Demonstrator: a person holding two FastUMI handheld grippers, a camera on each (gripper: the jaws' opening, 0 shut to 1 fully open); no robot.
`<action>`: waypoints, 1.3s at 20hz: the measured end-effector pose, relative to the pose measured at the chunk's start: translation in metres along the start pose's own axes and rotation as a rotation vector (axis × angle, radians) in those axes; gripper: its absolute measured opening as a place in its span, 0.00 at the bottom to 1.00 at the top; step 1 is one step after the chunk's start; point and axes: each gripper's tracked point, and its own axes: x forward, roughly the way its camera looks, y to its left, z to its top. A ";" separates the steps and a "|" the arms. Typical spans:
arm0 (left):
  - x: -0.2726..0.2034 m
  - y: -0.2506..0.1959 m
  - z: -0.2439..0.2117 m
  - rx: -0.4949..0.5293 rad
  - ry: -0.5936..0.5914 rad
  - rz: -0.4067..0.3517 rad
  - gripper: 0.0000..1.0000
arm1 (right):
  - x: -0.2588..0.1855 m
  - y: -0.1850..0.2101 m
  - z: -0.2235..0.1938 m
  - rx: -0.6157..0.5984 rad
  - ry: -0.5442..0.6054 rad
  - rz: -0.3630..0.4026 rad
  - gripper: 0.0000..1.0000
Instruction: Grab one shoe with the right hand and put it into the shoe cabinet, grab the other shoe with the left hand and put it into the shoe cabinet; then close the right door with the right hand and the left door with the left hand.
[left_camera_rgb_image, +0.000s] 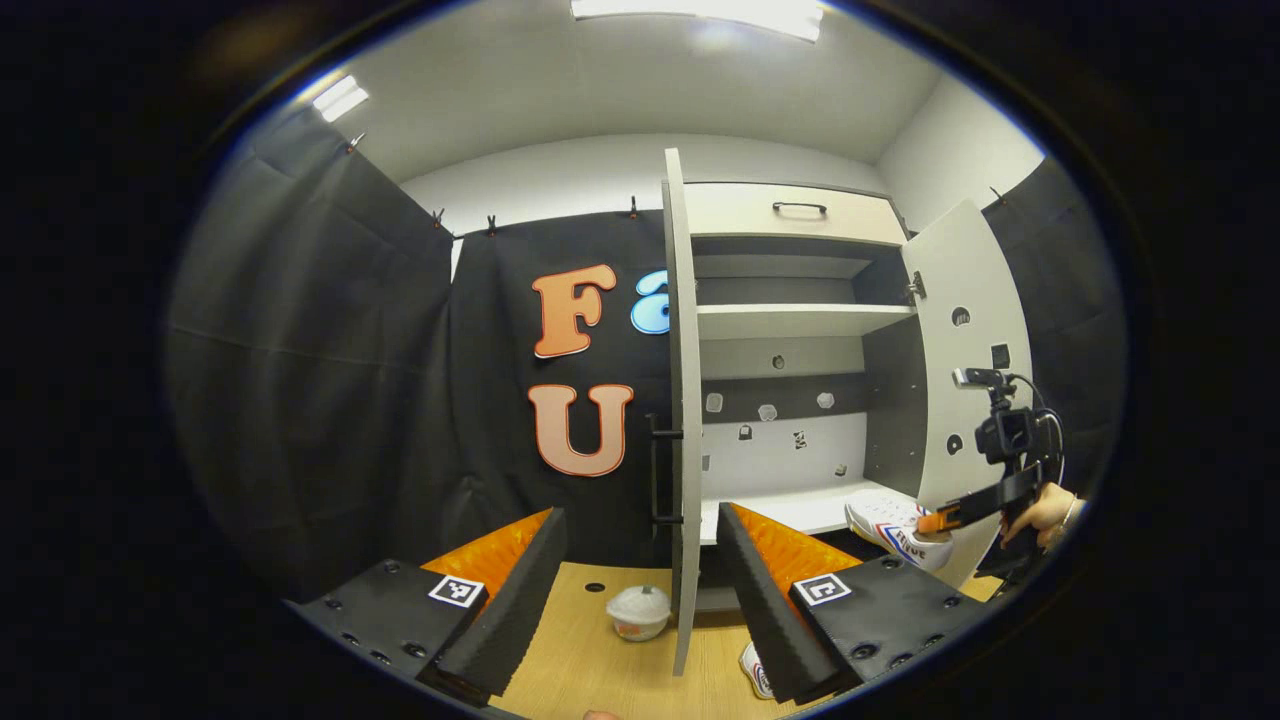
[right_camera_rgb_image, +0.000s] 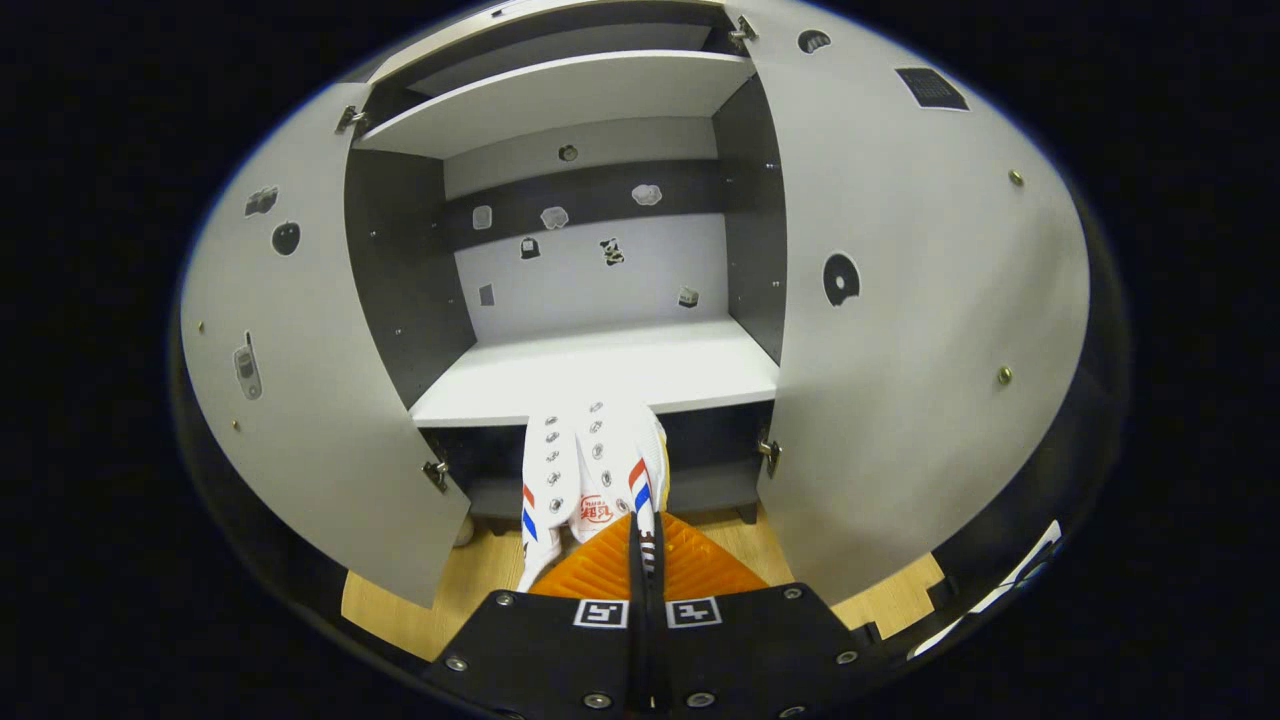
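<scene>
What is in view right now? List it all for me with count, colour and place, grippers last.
Shoe cabinet: one, white and grey, both doors open, against the booth wall.
Shoe in the right gripper: one, white with red and blue stripes, toe over the front edge of the lower shelf.
Second shoe: one, white, partly hidden, on the wooden floor by the left door.
Lidded cup: one, white, on the floor before the cabinet.
Left gripper: black with orange fingers, open, holding nothing.
Right gripper: black with orange fingers, shut on the shoe.
Hand: one, holding the right gripper.
</scene>
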 end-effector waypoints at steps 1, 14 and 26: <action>0.002 -0.001 0.000 -0.001 0.000 0.002 0.96 | 0.011 0.004 0.013 0.007 -0.007 0.003 0.00; 0.016 0.021 -0.009 0.028 0.054 0.135 0.96 | 0.231 0.010 0.102 0.101 0.065 -0.052 0.00; 0.031 -0.019 -0.017 0.026 0.074 0.110 0.96 | 0.205 0.009 0.133 0.040 -0.098 -0.009 0.72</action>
